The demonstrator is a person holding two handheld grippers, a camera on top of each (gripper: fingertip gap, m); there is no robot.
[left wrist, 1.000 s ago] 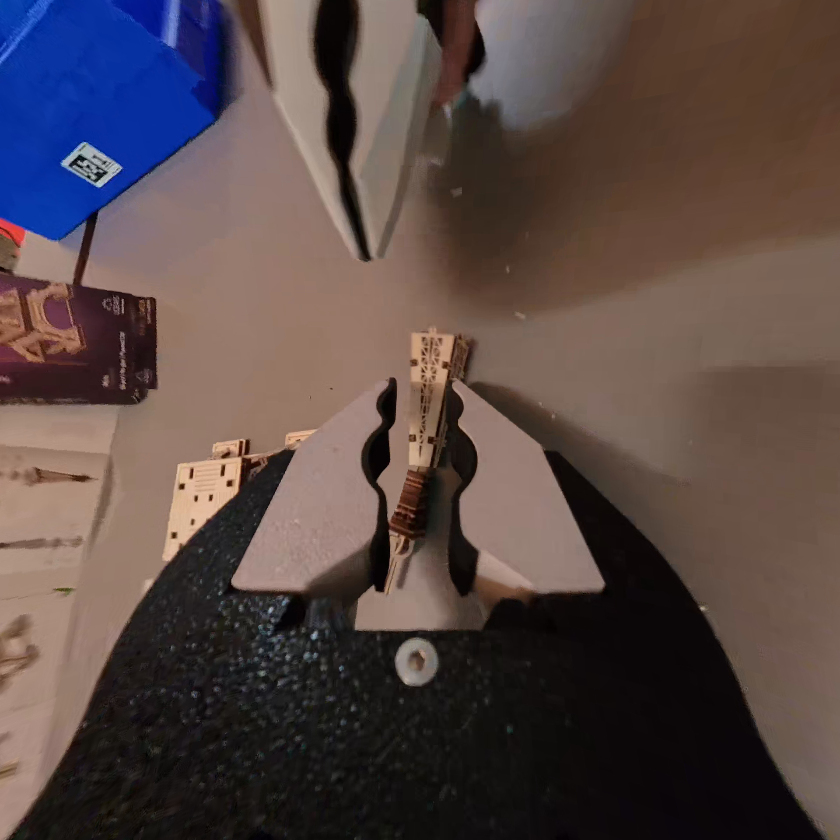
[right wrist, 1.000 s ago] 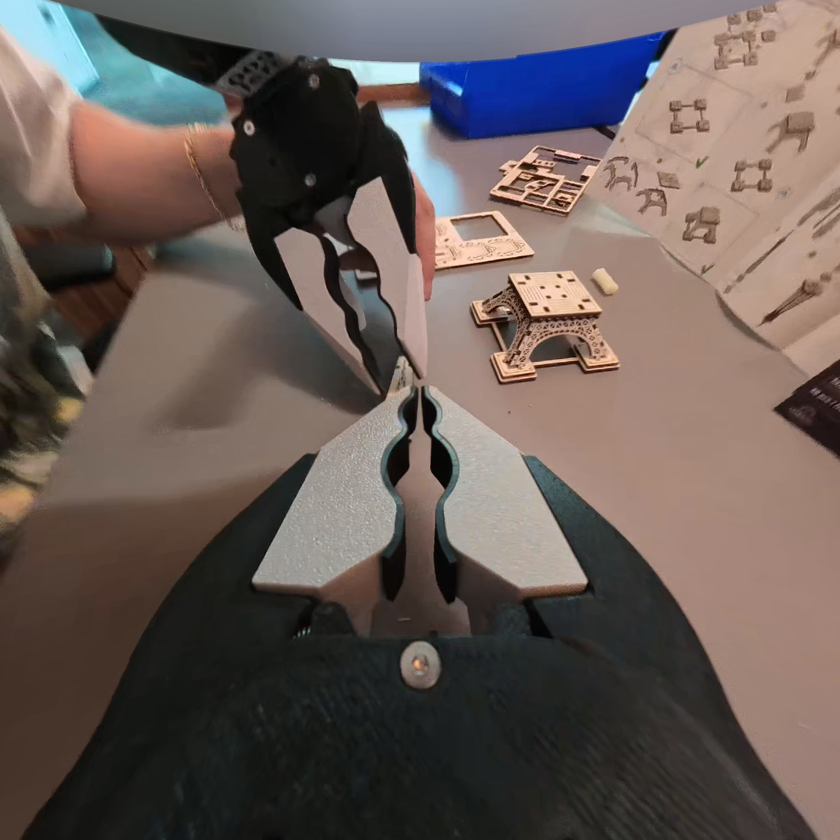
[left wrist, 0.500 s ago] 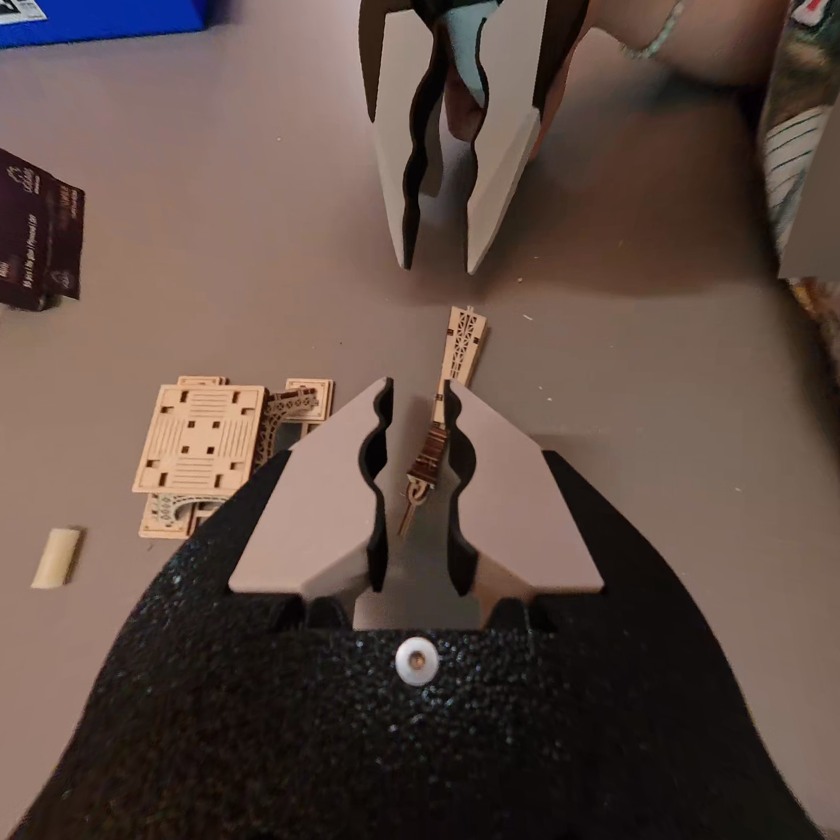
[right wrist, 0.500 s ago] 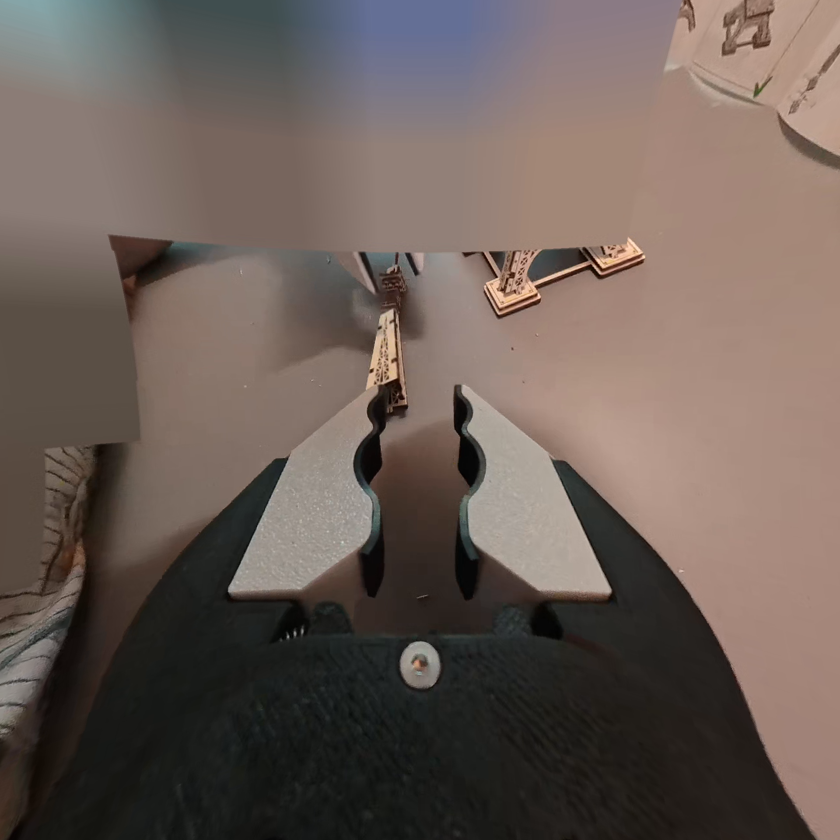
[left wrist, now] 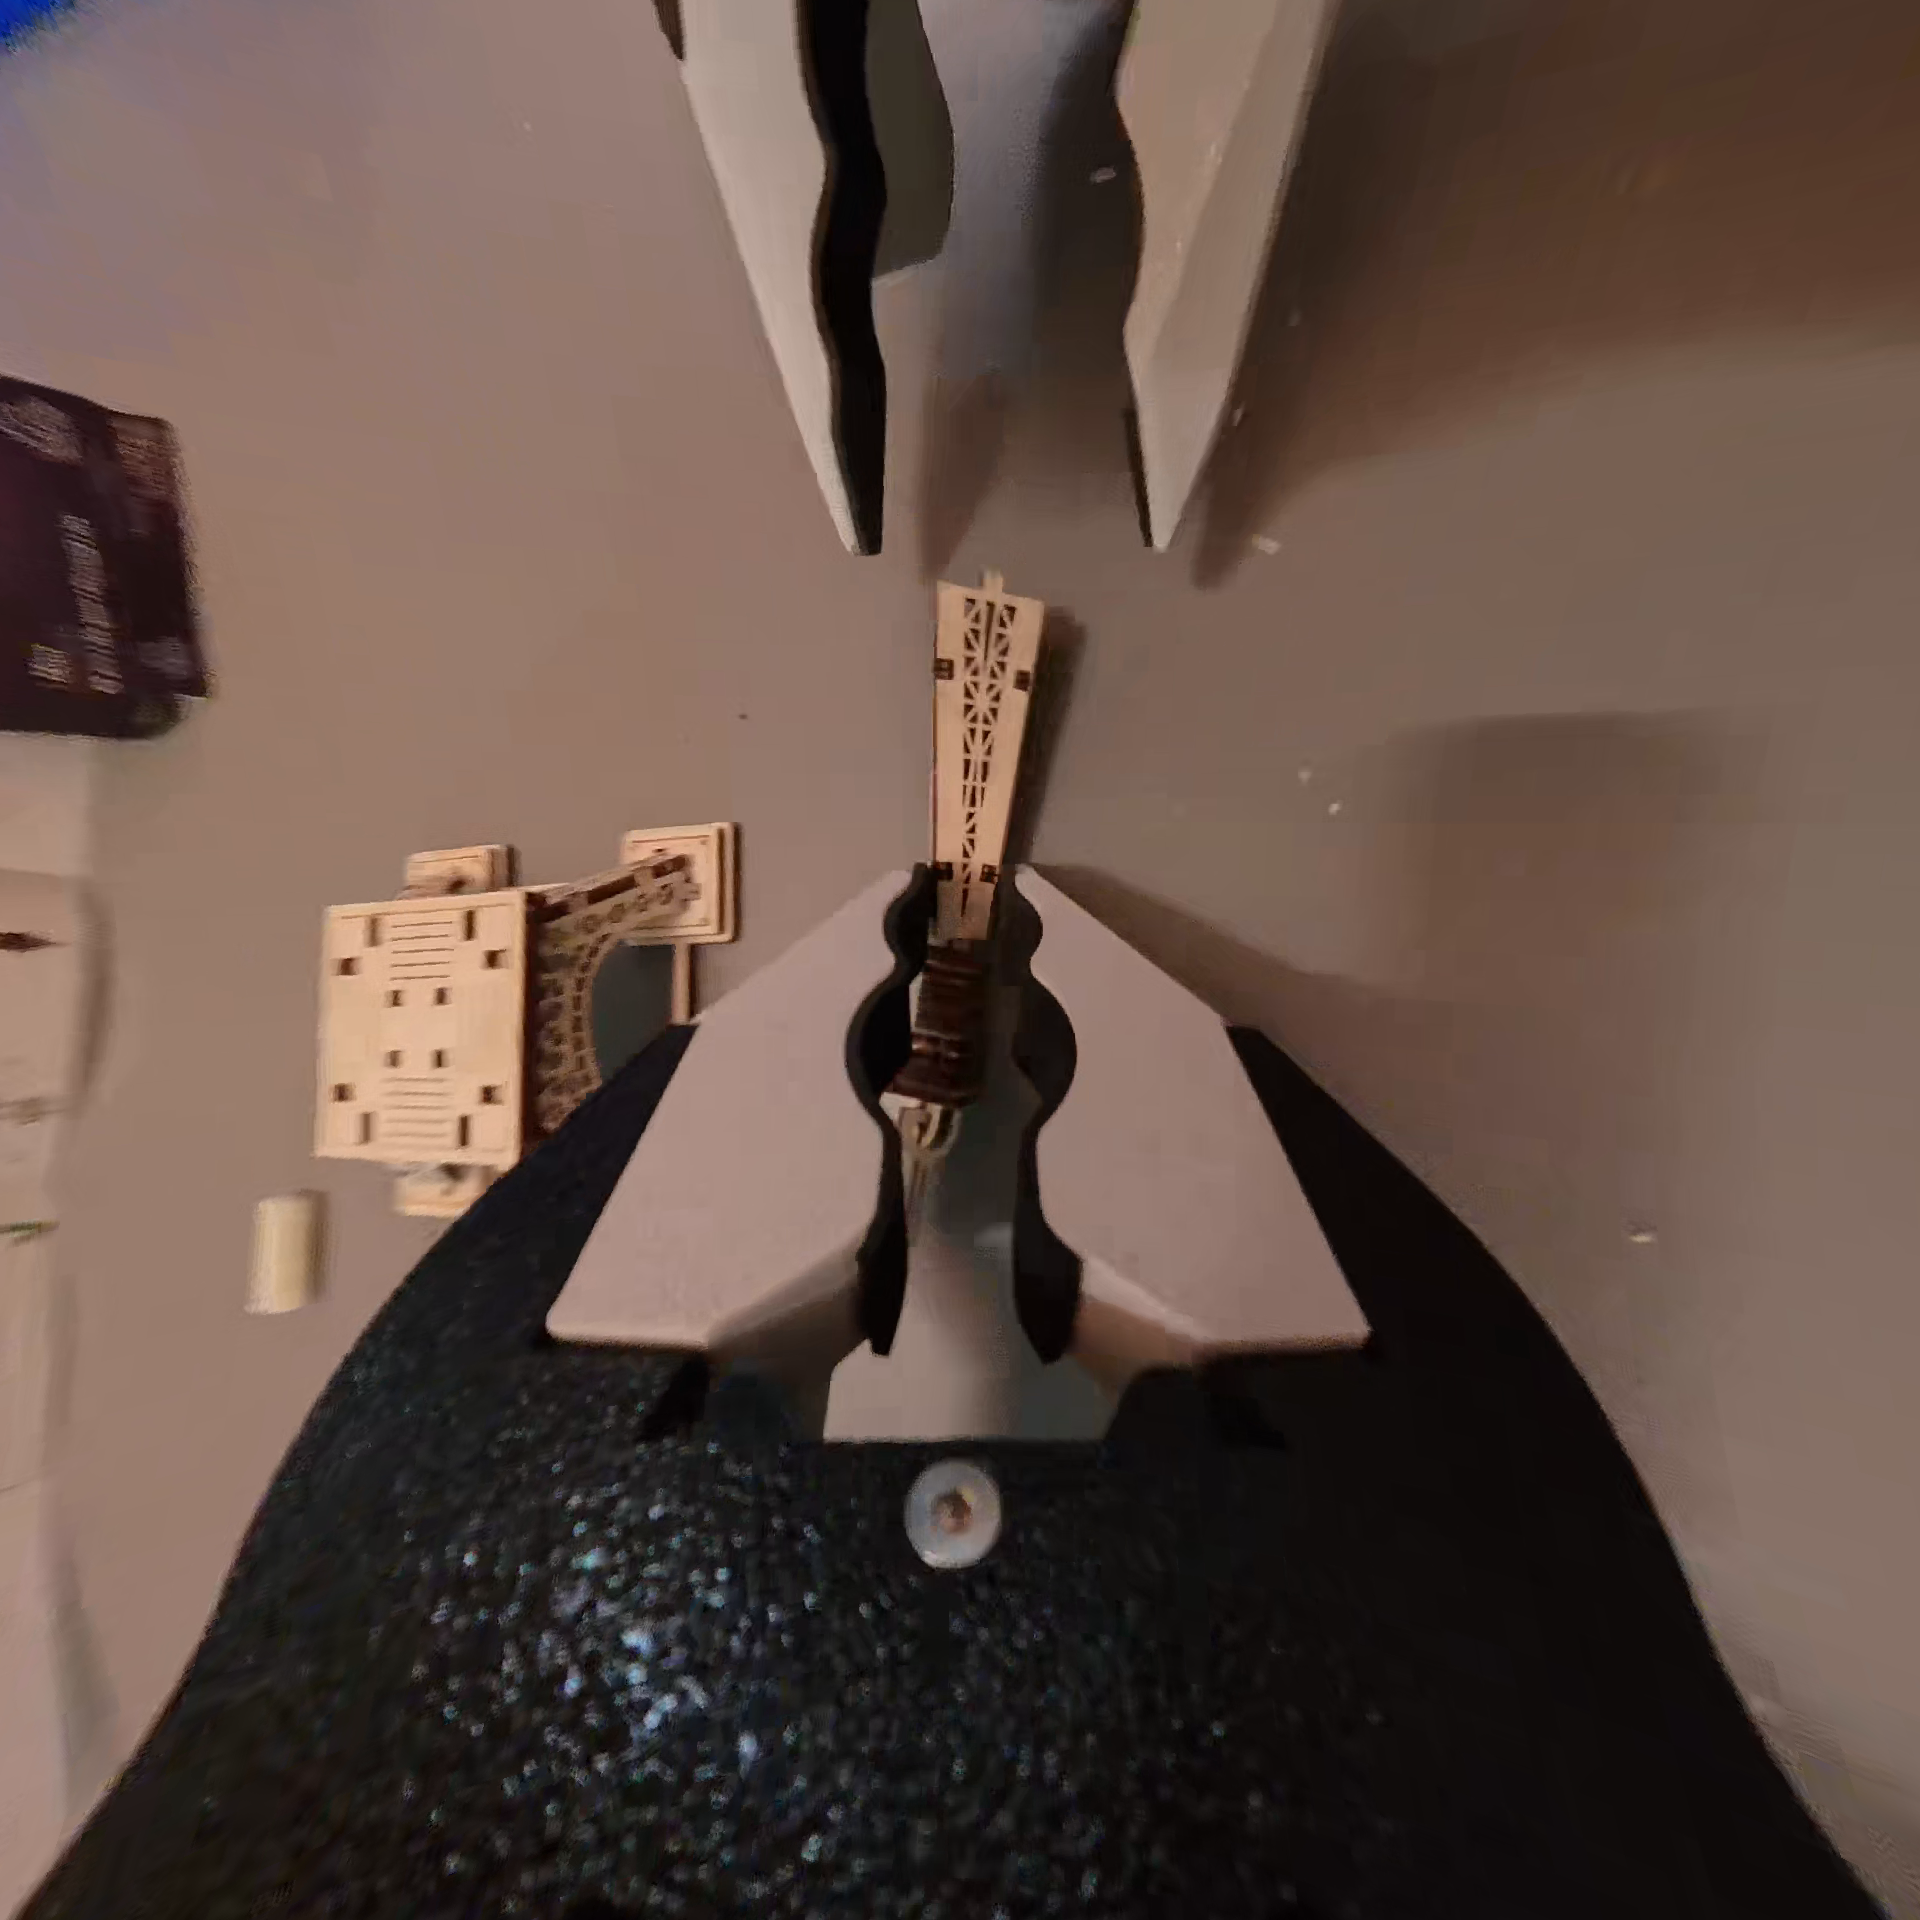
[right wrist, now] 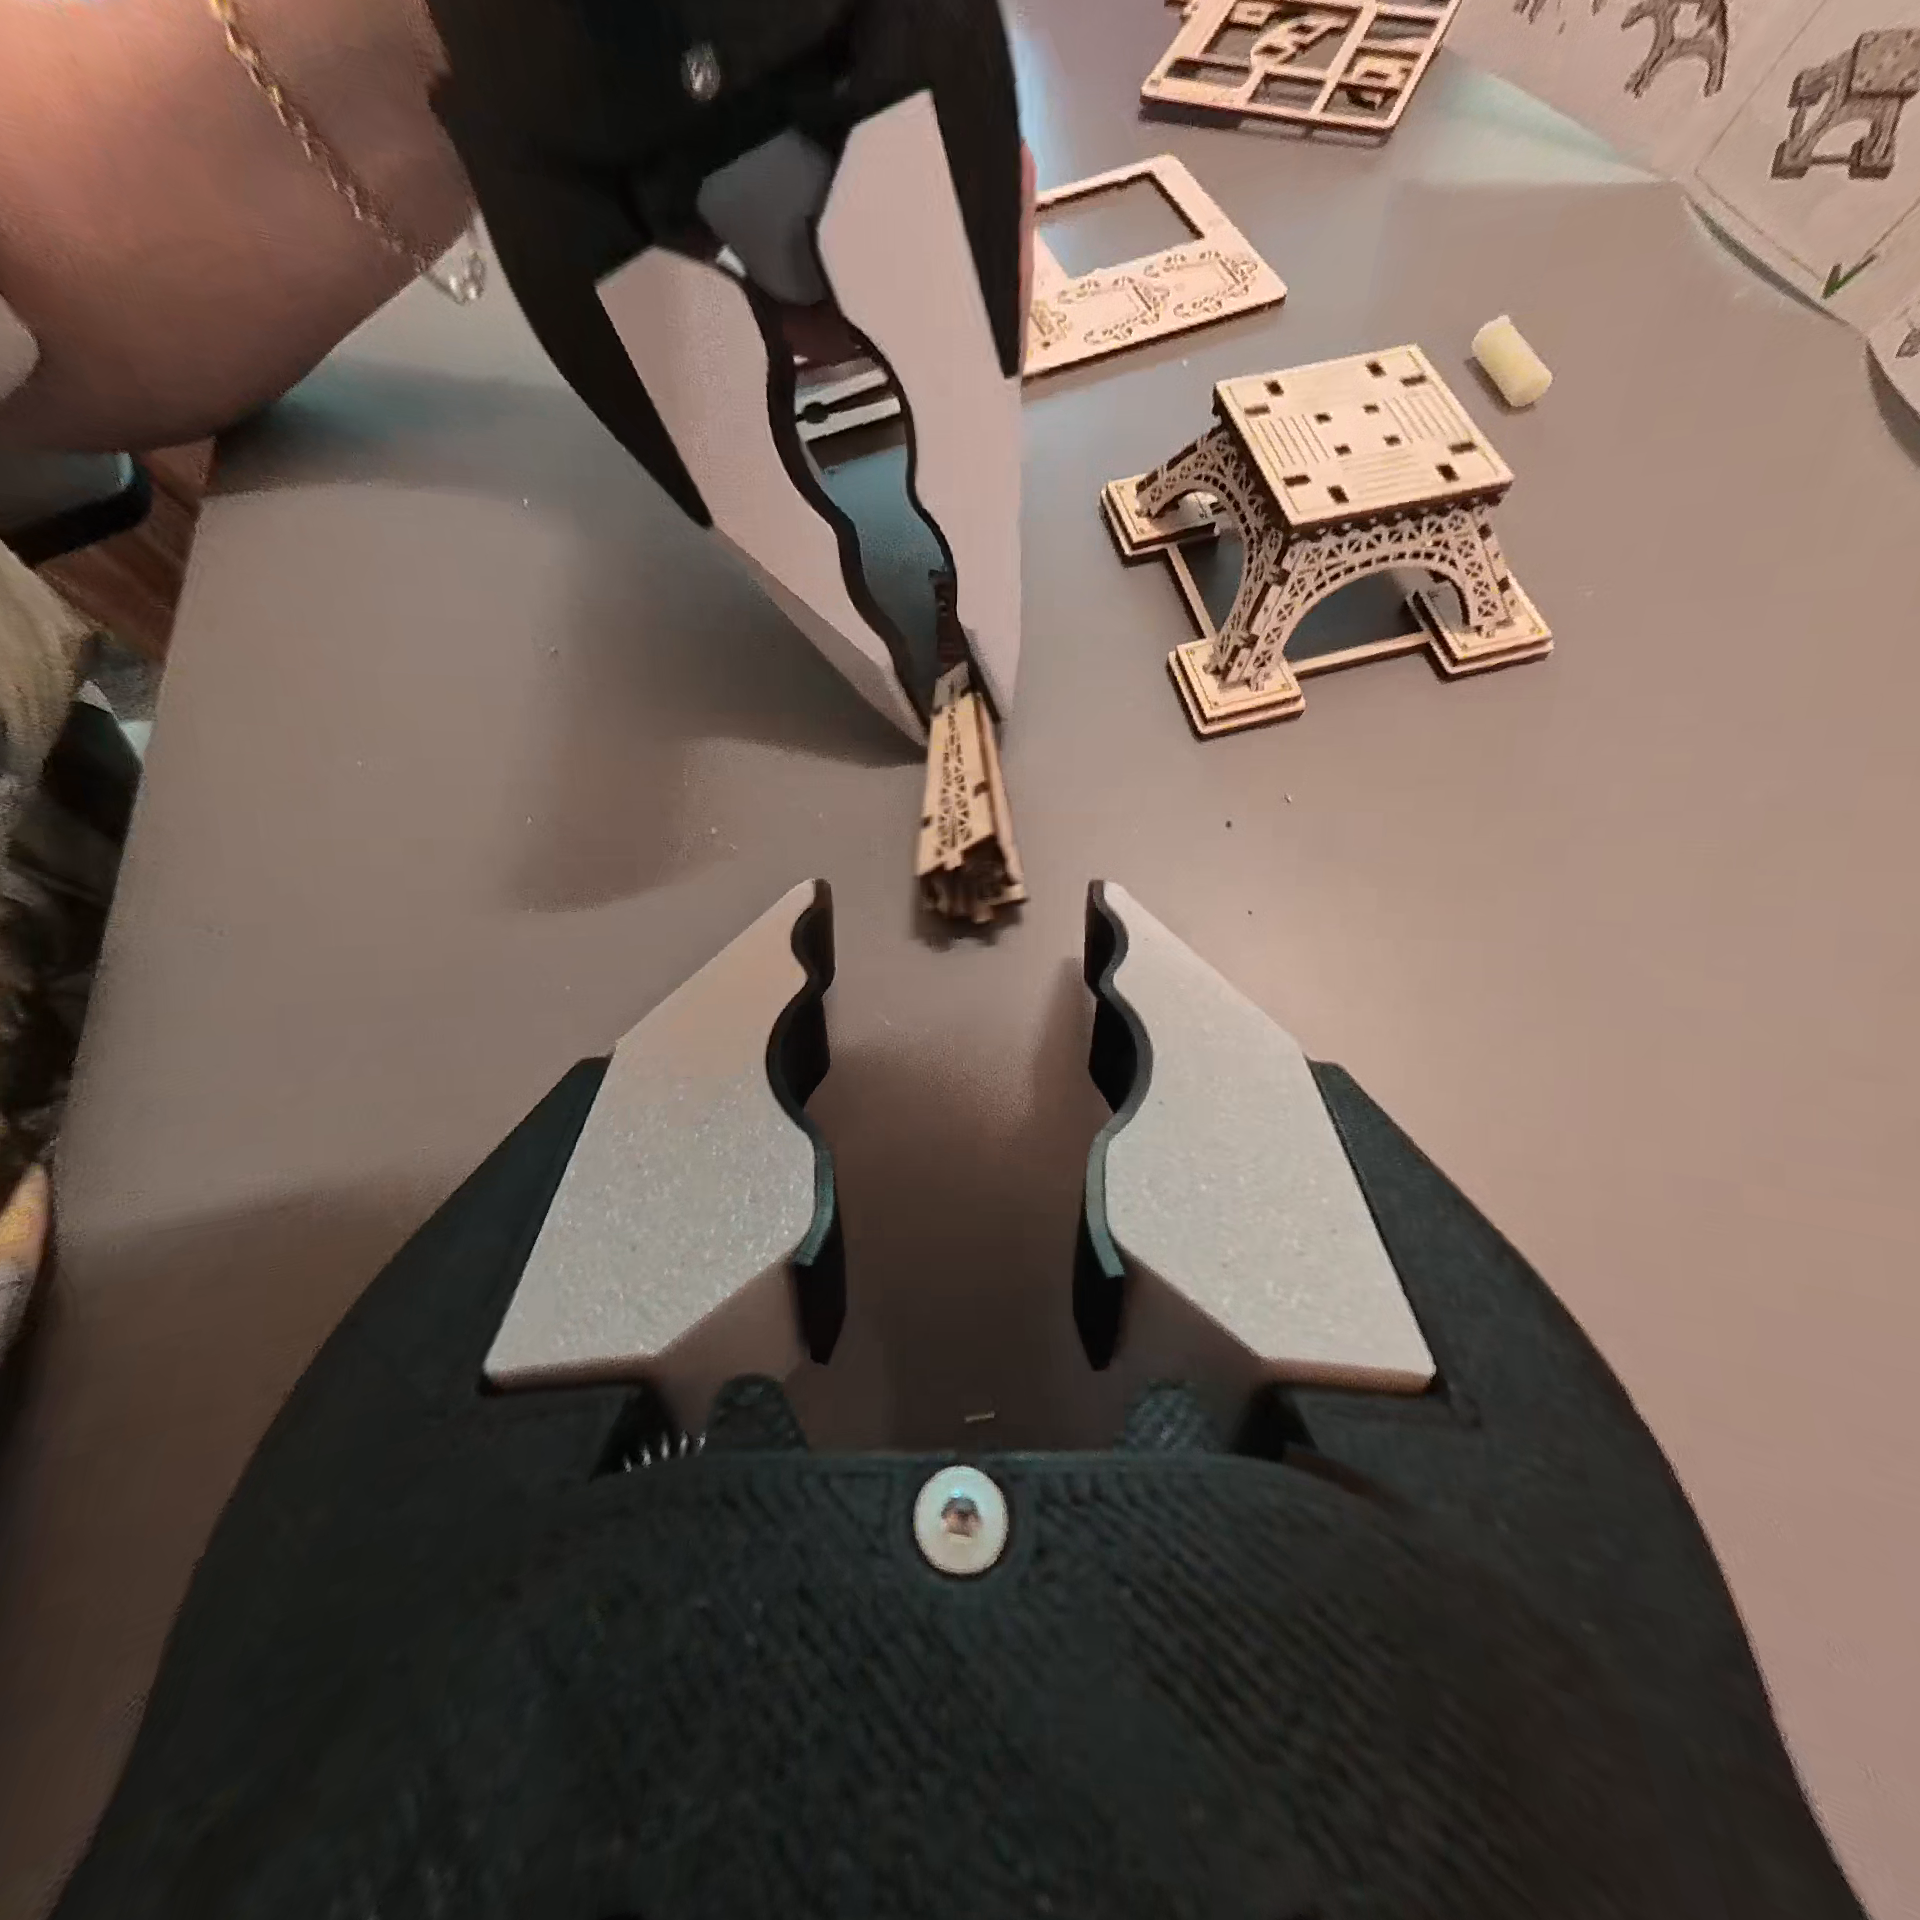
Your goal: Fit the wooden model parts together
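A slim wooden lattice spire [left wrist: 982,727] lies low over the grey table [left wrist: 1455,520]. My left gripper [left wrist: 968,883] is shut on its narrow dark end, and the wide end points away. In the right wrist view the left gripper [right wrist: 961,707] holds the spire [right wrist: 961,821] slanting down to the table. My right gripper [right wrist: 958,904] is open and empty, its tips just short of the spire's wide end. It also shows in the left wrist view [left wrist: 1008,540]. The wooden tower base [right wrist: 1351,520] with a flat slotted top stands to the right, also seen in the left wrist view [left wrist: 416,1023].
Two punched-out wooden sheets [right wrist: 1143,270] lie behind the base. A small cream cylinder [right wrist: 1512,358] lies next to it. Printed instruction sheets [right wrist: 1818,104] cover the far right. A dark box [left wrist: 94,561] lies at the left. A person's forearm [right wrist: 156,208] reaches in. The gap from one gripper's tips to the other's is roughly 6 centimeters. My left tips are roughly 15 centimeters from the small cream cylinder [right wrist: 1512,358]. It turns up in the left wrist view [left wrist: 274,1246] as well.
The left gripper, open around the spire lying on the table half a second ago, has shut on it. The right gripper has opened and drawn back from the spire.
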